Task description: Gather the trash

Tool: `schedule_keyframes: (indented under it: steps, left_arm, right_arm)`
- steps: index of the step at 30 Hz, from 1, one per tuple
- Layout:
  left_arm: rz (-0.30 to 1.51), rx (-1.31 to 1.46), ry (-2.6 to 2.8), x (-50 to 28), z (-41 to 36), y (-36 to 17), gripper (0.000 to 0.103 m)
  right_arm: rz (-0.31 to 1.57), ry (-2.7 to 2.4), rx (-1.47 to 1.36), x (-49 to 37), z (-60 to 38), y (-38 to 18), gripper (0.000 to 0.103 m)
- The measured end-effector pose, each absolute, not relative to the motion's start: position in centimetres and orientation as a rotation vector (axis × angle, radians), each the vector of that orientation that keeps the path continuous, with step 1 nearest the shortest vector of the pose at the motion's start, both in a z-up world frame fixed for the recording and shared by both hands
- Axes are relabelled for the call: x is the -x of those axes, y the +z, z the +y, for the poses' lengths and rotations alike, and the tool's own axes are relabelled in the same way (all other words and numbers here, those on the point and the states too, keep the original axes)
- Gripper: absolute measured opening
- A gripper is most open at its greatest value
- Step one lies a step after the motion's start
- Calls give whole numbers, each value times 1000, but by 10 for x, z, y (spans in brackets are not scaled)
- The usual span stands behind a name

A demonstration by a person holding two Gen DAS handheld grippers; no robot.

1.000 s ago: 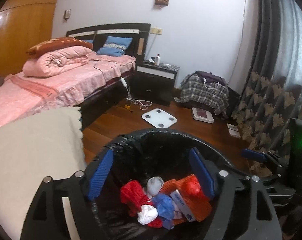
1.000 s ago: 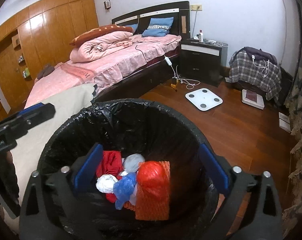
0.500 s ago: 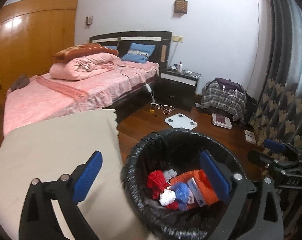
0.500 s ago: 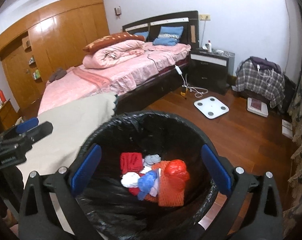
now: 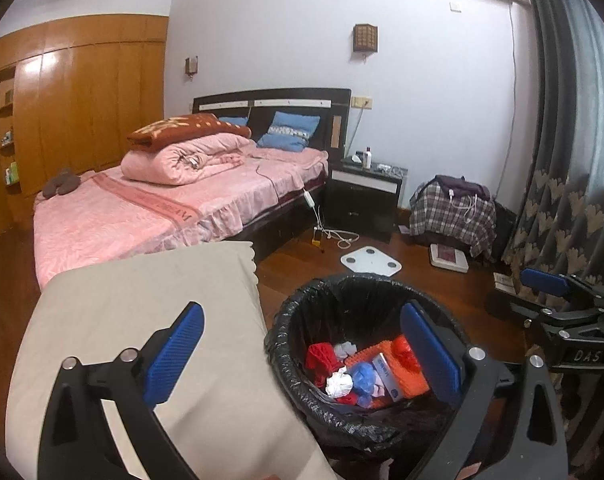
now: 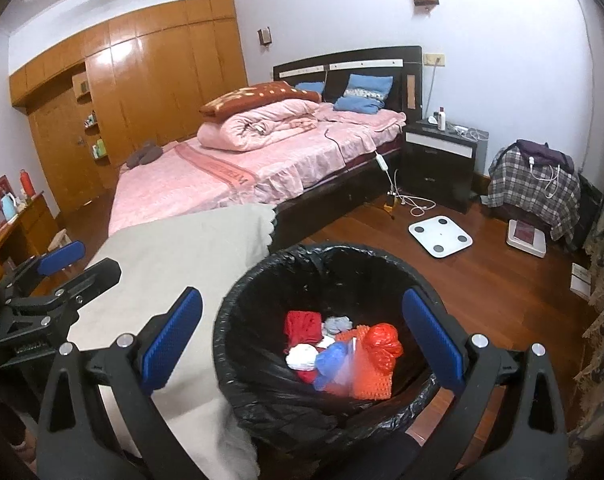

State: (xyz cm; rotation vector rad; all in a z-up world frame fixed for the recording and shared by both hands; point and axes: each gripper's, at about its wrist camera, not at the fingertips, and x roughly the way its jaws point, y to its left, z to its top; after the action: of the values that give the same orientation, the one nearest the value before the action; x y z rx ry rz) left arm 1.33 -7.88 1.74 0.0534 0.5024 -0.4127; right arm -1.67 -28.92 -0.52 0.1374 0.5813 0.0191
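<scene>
While both hand-held grippers [image 5: 302, 356] [image 6: 302, 336] gape empty, the upright bin [image 6: 262, 392] opens upward.

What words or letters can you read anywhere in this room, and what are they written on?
"DAS": white letters on the black frame of the right gripper, cut off after that.
"DREAM", seen upside down: on the darker stripe of the pink bedspread; other letters unclear.
Small box in the trash bin: print too small to read.
White lettering on the left gripper body: too blurred to read.
Bottle on the nightstand: label unreadable.
</scene>
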Motion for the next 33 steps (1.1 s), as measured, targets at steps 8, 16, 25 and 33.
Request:
schedule_keyframes:
  steps: [8, 16, 25, 33]
  left_arm:
    - [469, -53, -386, 12, -66, 31, 97]
    - [444, -51, -377, 28, -62, 38, 97]
    - [422, -51, -366, 37, -59, 44, 97]
    - [419, -52, -365, 38, -59, 44, 97]
  right_arm:
    - [554, 41, -109, 33, -273, 10, 97]
    - [533, 56, -90, 44, -264, 18, 97]
    - [519, 68, -91, 50, -260, 21, 97]
    - [516, 68, -92, 51, -259, 20, 97]
